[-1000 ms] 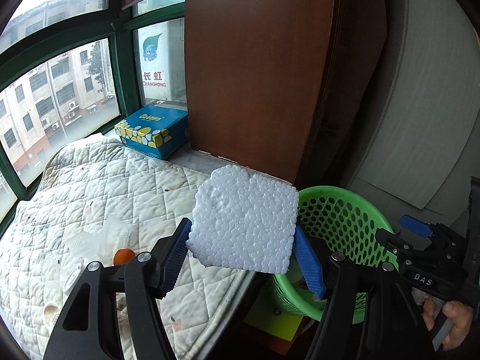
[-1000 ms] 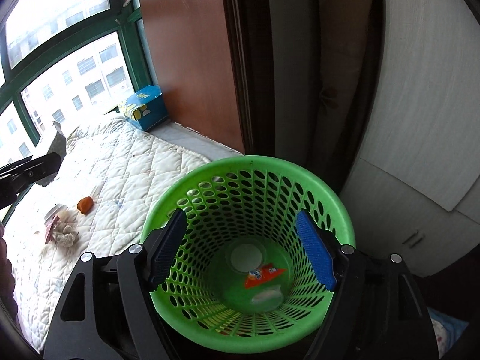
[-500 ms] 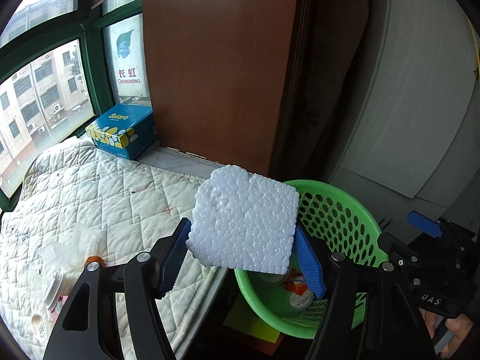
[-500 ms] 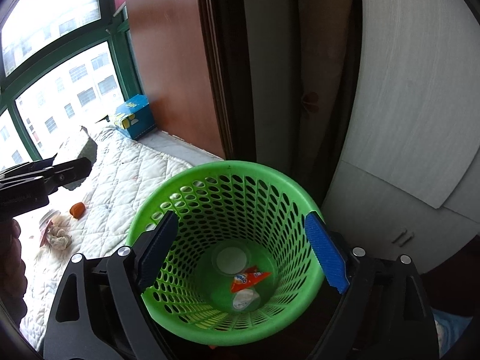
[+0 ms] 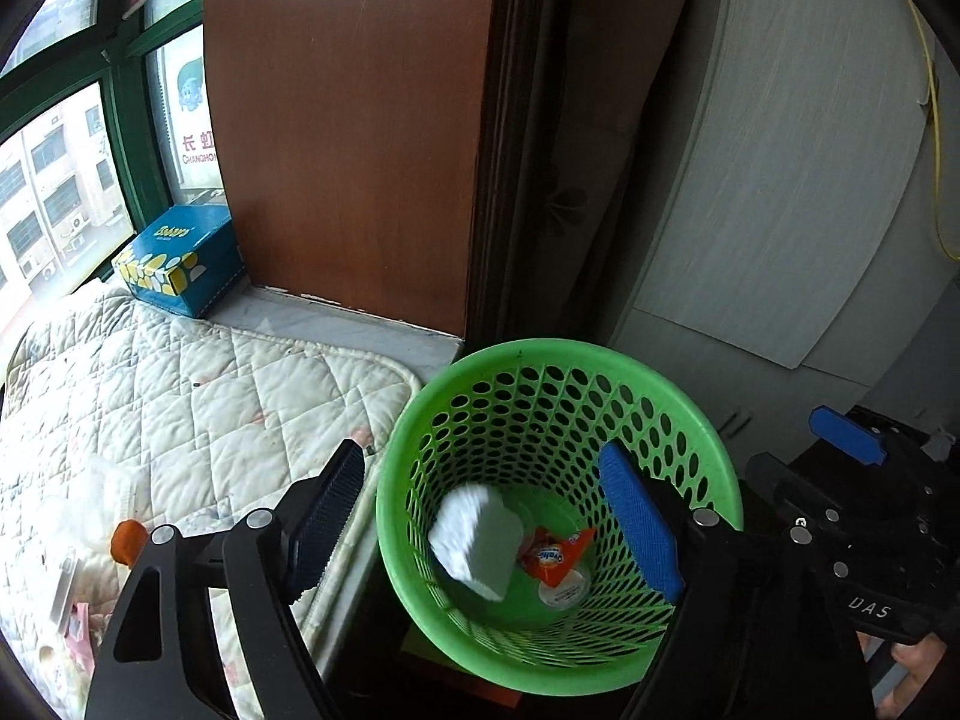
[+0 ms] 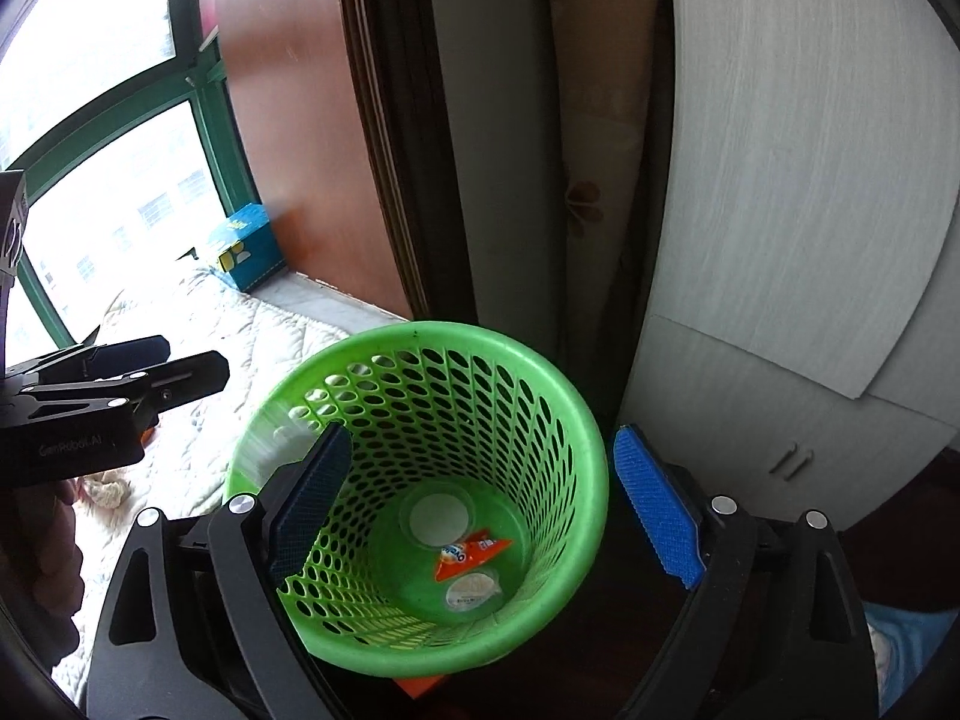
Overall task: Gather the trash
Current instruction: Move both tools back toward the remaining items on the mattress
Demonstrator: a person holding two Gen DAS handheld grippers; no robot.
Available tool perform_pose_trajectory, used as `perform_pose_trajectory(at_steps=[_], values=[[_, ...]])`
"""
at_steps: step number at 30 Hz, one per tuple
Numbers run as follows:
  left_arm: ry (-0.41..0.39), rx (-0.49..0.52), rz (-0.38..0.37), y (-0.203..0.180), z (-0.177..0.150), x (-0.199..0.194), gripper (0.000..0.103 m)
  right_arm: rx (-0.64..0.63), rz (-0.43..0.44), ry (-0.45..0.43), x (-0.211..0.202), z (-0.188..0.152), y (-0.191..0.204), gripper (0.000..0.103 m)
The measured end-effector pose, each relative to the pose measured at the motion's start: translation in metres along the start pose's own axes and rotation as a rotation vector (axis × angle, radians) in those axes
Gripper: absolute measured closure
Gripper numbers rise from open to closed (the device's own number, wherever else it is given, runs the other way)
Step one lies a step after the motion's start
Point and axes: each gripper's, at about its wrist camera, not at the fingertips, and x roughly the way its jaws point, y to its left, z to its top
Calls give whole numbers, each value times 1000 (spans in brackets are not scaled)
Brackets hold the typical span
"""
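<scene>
A green perforated basket (image 5: 714,438) stands on the floor beside the bed; it also shows in the right wrist view (image 6: 576,408). A white foam piece (image 5: 474,534), blurred, is falling inside the basket above an orange wrapper (image 5: 555,552) and a round lid (image 5: 564,591). My left gripper (image 5: 480,516) is open and empty over the basket's left rim. My right gripper (image 6: 480,510) is open and empty, with its fingers astride the basket. In the right wrist view the wrapper (image 6: 471,552) and lid (image 6: 474,591) lie on the basket floor.
A quilted white mattress (image 5: 180,396) lies at left with an orange cap (image 5: 127,540) and other scraps near its edge. A blue tissue box (image 5: 177,264) sits on the window ledge. A brown board (image 5: 360,120) and grey cabinet (image 5: 780,210) stand behind the basket.
My left gripper moved right over the basket and opened; the white foam piece left its jaws and is dropping into the basket. The right gripper shifted a little.
</scene>
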Motion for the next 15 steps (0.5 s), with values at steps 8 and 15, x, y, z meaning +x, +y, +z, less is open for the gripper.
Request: perform_pose_trajectory(at_steps=[8, 15], values=[[-16, -28, 40, 11, -5, -14, 20, -16, 29, -7, -2, -1, 10, 13], [-37, -92, 121, 47, -21, -38, 17, -57, 78, -11, -2, 2, 35, 11]])
